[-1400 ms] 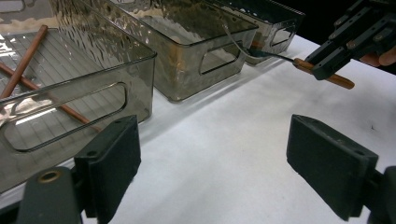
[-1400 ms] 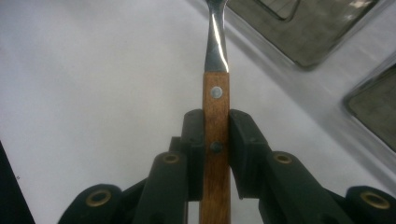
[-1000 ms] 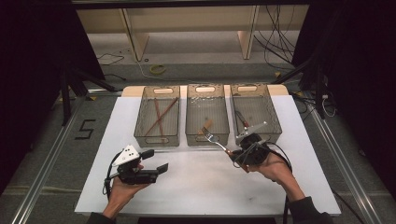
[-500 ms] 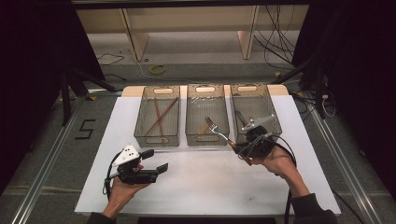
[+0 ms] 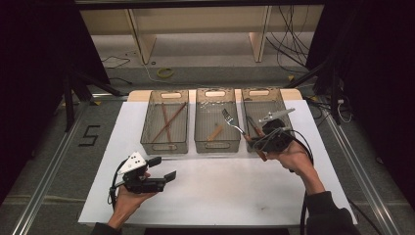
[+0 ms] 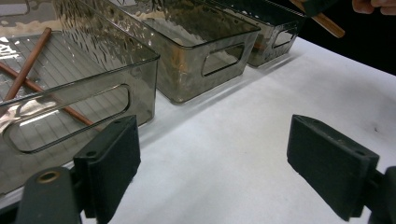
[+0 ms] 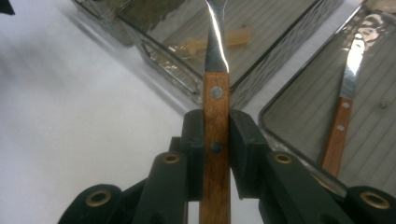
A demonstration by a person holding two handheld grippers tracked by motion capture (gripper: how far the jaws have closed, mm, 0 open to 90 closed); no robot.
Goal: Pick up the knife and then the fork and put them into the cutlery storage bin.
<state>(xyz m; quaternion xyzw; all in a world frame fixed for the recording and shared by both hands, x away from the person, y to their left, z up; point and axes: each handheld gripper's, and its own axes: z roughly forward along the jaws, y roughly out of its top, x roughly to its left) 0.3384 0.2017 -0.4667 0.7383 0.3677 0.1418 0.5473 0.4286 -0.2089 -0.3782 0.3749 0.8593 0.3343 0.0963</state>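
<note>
Right tool (image 7: 215, 135) clamps wooden-handled steel fork (image 7: 215, 93).

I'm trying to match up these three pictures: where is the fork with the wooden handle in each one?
High view: the fork is right of centre, over the middle bin, held by the right hand-held gripper.
Left gripper view: its wooden handle end is at the top right edge.
Right gripper view: centre, clamped upright.
Shared landmark: the middle bin.

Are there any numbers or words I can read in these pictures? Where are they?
"5": a dark number mark on the grey floor, left of the white table.
No other words, labels or brands can be read on the bins, the fork or the grippers.
</note>
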